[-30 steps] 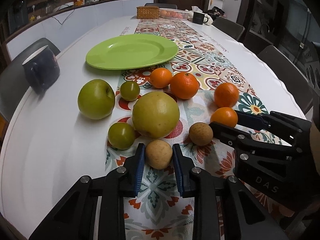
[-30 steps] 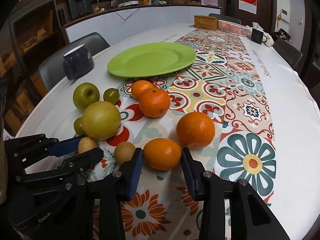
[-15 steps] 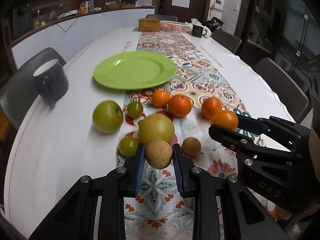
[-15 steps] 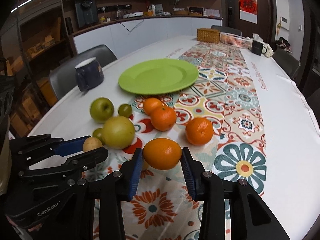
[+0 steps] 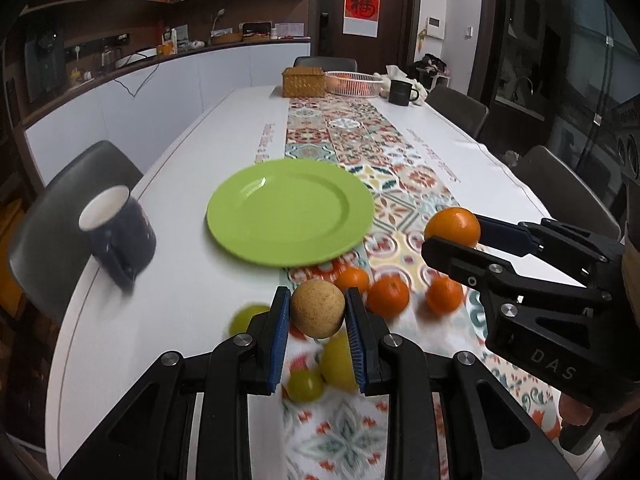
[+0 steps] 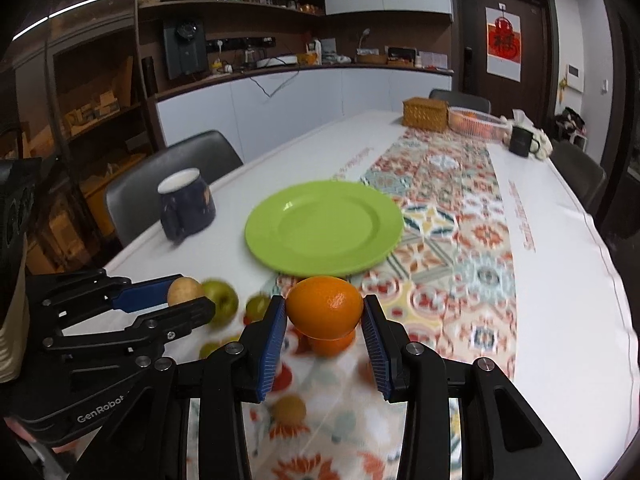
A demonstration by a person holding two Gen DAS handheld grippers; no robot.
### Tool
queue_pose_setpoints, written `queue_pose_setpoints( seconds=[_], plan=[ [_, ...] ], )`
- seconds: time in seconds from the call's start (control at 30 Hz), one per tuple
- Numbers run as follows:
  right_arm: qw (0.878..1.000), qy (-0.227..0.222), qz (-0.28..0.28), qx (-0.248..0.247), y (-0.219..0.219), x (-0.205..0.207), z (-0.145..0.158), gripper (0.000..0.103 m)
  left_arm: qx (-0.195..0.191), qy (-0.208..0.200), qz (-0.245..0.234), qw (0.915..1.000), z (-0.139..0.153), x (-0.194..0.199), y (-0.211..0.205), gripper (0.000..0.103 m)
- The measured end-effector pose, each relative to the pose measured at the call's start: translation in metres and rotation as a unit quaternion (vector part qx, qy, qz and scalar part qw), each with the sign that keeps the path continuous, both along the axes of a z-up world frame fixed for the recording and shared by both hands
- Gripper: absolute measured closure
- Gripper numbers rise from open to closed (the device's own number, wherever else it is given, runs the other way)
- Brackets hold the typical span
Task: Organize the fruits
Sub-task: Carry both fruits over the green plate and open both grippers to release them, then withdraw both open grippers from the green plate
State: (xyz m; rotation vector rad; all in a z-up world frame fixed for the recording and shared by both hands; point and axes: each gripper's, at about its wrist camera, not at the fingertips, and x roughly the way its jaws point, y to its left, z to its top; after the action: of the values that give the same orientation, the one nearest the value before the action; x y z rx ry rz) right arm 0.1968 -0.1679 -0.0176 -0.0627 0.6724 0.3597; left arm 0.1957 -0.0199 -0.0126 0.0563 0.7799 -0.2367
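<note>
The left gripper [image 5: 317,316] is clamped on a small tan round fruit [image 5: 317,309], and the right gripper [image 6: 324,320] is clamped on an orange [image 6: 325,307]. A second ago both fruits sat on the patterned runner [image 5: 404,200] near the table's near end; now both are lifted clear of it, held in the air above the remaining fruit. The green plate [image 5: 290,210], empty, lies across the runner's left edge towards the middle of the table [image 5: 192,184], and it now appears closer to both held fruits in each view. The dark mug [image 5: 118,232] stands by the table's left edge. Three oranges and the green and yellow fruits left on the runner look blurred.
</note>
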Motion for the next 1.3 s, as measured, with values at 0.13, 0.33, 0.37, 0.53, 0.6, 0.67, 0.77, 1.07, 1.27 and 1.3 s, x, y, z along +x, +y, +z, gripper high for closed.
queue_pose_setpoints(
  seconds=[0.13,0.33,0.37,0.53,0.6,0.67,0.77,1.07,1.27,1.3],
  plan=[
    [1.0,0.0,0.01,-0.002,0.009,0.023,0.007,0.063,0.003,0.0,-0.003,1.0,0.005,0.026,0.005,0.075],
    [1.0,0.023,0.02,-0.005,0.02,0.066,0.002,0.063,0.014,0.015,-0.018,0.9996,0.001,0.066,0.007,0.075],
    [0.999,0.027,0.021,-0.006,0.021,0.07,0.0,0.063,0.014,0.019,-0.019,0.9995,-0.002,0.073,0.008,0.075],
    [0.998,0.053,0.015,-0.015,0.028,0.099,-0.013,0.063,0.009,0.049,-0.027,0.9984,-0.016,0.106,0.012,0.076],
    [0.997,0.068,0.013,-0.017,0.03,0.112,-0.021,0.063,0.007,0.068,-0.03,0.9972,-0.025,0.118,0.013,0.075],
    [0.997,0.08,0.011,-0.02,0.031,0.122,-0.027,0.063,0.008,0.082,-0.03,0.9962,-0.032,0.127,0.014,0.075],
    [0.995,0.099,0.007,-0.023,0.032,0.136,-0.037,0.063,0.015,0.096,-0.025,0.995,-0.042,0.136,0.015,0.075],
    [0.991,0.129,-0.001,-0.022,0.034,0.152,-0.056,0.063,0.028,0.102,-0.016,0.9942,-0.049,0.142,0.019,0.062],
    [0.994,0.108,-0.008,-0.028,0.029,0.136,-0.045,0.062,0.035,0.069,0.004,0.997,-0.03,0.124,0.025,0.053],
    [0.995,0.1,-0.009,-0.028,0.028,0.13,-0.04,0.06,0.036,0.062,0.009,0.9974,-0.026,0.119,0.026,0.05]
  ],
)
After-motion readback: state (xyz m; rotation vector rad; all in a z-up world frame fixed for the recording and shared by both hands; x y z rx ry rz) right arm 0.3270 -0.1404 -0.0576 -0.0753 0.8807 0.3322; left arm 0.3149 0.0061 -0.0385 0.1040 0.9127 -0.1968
